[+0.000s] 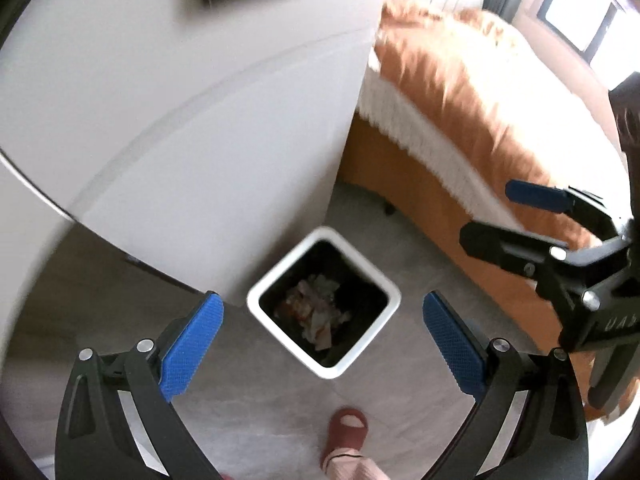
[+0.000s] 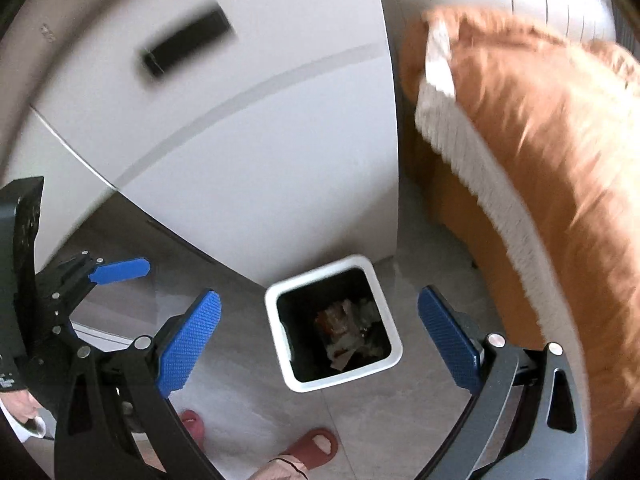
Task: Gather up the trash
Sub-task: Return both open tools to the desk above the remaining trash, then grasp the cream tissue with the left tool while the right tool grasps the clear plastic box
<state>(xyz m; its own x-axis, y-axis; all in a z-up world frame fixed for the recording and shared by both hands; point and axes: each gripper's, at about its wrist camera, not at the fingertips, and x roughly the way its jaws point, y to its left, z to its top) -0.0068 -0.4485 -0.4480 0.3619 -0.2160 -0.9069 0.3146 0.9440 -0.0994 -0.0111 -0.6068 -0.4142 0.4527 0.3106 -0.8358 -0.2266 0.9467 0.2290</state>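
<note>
A square white-rimmed trash bin (image 1: 256, 294) with a black inside stands on the grey floor below both grippers; crumpled paper trash (image 1: 316, 312) lies at its bottom. My left gripper (image 1: 322, 304) hangs high above the bin, open wide with nothing between its blue pads. The right wrist view shows the same bin (image 2: 280, 292) and trash (image 2: 348, 324) under my right gripper (image 2: 318, 304), which is also open and holds nothing. Each gripper appears in the other's view: the right gripper (image 1: 496, 216) at the right edge, the left gripper (image 2: 120, 270) at the left edge.
A white cabinet (image 1: 200, 140) rises directly behind the bin. A bed with an orange blanket (image 1: 480, 100) and white fringe fills the right side. A person's feet in reddish slippers (image 2: 312, 448) stand on the floor just in front of the bin.
</note>
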